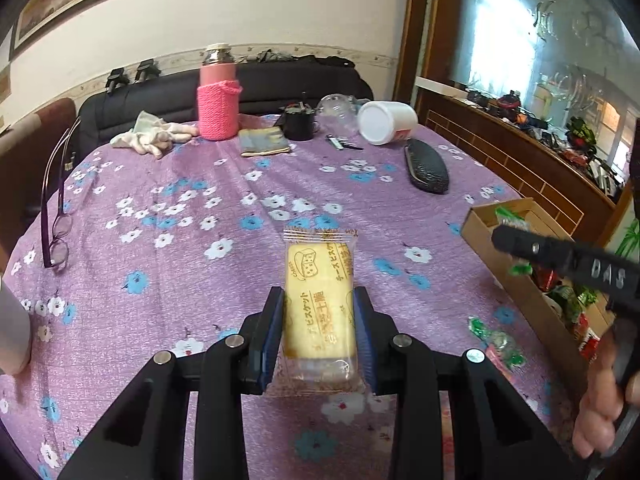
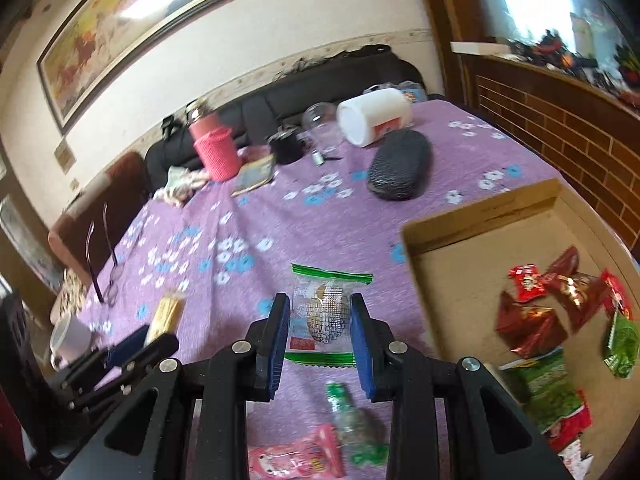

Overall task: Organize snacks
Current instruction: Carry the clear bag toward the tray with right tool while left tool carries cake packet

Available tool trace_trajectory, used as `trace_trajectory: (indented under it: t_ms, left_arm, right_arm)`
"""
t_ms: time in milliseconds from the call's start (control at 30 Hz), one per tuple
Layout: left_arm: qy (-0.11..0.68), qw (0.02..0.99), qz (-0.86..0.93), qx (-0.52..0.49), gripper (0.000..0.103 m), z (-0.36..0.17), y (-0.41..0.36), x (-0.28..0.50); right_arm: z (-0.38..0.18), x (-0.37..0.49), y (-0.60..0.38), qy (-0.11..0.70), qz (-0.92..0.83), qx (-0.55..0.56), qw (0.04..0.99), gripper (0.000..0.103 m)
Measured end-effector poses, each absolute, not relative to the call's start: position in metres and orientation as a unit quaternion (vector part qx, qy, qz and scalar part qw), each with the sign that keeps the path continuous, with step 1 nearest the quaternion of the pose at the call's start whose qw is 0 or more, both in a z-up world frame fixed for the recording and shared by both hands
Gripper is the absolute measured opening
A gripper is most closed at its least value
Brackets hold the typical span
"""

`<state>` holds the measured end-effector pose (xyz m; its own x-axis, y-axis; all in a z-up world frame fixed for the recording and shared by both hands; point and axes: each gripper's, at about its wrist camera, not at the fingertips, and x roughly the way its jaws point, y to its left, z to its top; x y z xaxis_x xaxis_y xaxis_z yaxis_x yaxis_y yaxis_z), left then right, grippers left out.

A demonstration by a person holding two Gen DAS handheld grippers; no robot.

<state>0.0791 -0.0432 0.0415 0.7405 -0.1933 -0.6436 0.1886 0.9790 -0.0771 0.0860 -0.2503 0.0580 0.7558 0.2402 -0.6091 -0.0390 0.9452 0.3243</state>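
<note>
1. The left gripper (image 1: 319,332) was closed on a yellow cheese biscuit packet (image 1: 320,312), its blue pads pressing both long sides, the packet pointing forward above the purple flowered tablecloth (image 1: 192,240).
2. The right gripper (image 2: 320,336) was clamped on a clear snack packet with green ends (image 2: 326,314), one pad against each side, held over the cloth just left of the cardboard box (image 2: 480,216).
3. In the right wrist view, the box held red wrappers (image 2: 536,312) and green packets (image 2: 548,392) lying loose on its floor.
4. On the cloth below the right gripper lay a pink packet (image 2: 296,458) and a green-and-clear candy (image 2: 356,420), near each other.
5. In the left wrist view, the right gripper's black finger (image 1: 560,256) reached over the box's near rim.
6. Farther back on the table stood a pink flask in a knitted sleeve (image 1: 219,96), with a tipped white tub (image 1: 386,122), a dark glasses case (image 1: 426,165) and purple spectacles (image 1: 60,216) set well apart.
</note>
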Motion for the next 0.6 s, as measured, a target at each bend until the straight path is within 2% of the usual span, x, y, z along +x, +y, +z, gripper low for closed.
trace_trajectory:
  t_ms: [367,600]
  left_arm:
    - [0.343,0.928,-0.143,0.001,0.033,0.052,-0.07,0.07]
    - [0.352,0.917,-0.188,0.025,0.033,0.068,-0.115,0.058]
  right_arm:
    - [0.071,0.084,-0.31,0.333,0.011,0.23,0.915,0.031]
    - [0.069,0.08,-0.373,0.331,-0.027,0.304,0.893,0.031]
